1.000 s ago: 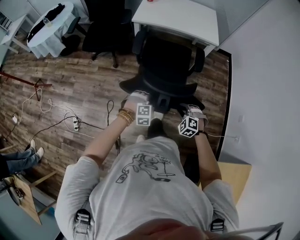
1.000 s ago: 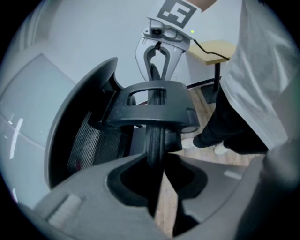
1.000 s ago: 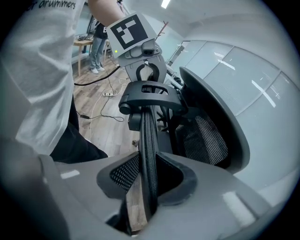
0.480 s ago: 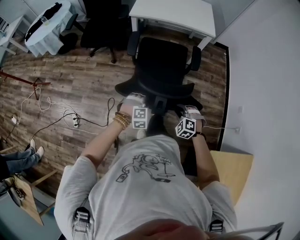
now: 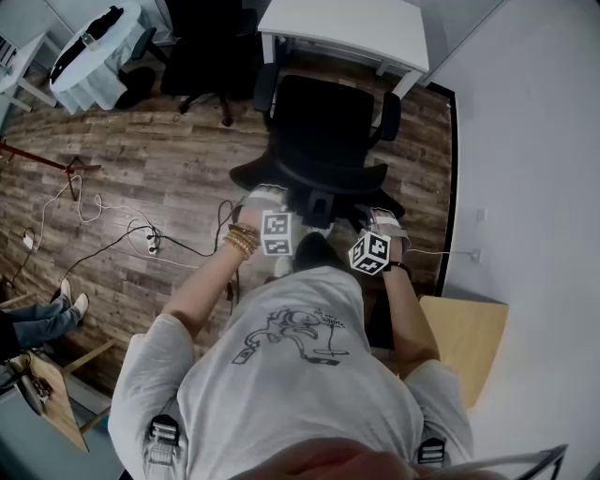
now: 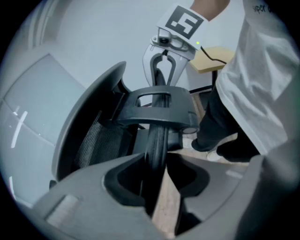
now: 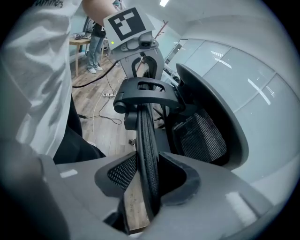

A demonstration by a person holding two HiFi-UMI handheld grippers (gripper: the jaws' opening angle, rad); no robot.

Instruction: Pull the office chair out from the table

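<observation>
The black office chair [image 5: 323, 131] stands on the wooden floor, drawn back from the white table [image 5: 347, 23], its seat out from under the top. My left gripper [image 5: 267, 199] and right gripper [image 5: 382, 219] sit at the two ends of the chair back's top rim. In the left gripper view the rim [image 6: 157, 140] runs between the jaws of the left gripper [image 6: 157, 183], with floor showing beside it. In the right gripper view the rim [image 7: 146, 136] likewise passes through the right gripper [image 7: 147, 185] with a gap. Both pairs of jaws have just been opening.
A second black chair [image 5: 202, 47] and a round cloth-covered table [image 5: 94, 47] stand at the back left. Cables and a power strip [image 5: 150, 246] lie on the floor to the left. A white wall [image 5: 525, 187] runs close on the right, with a wooden table [image 5: 464, 342] by it.
The chair has rolled away from the white table toward me, with both grippers coming back along with it. In the last half second it has hardly shifted.
</observation>
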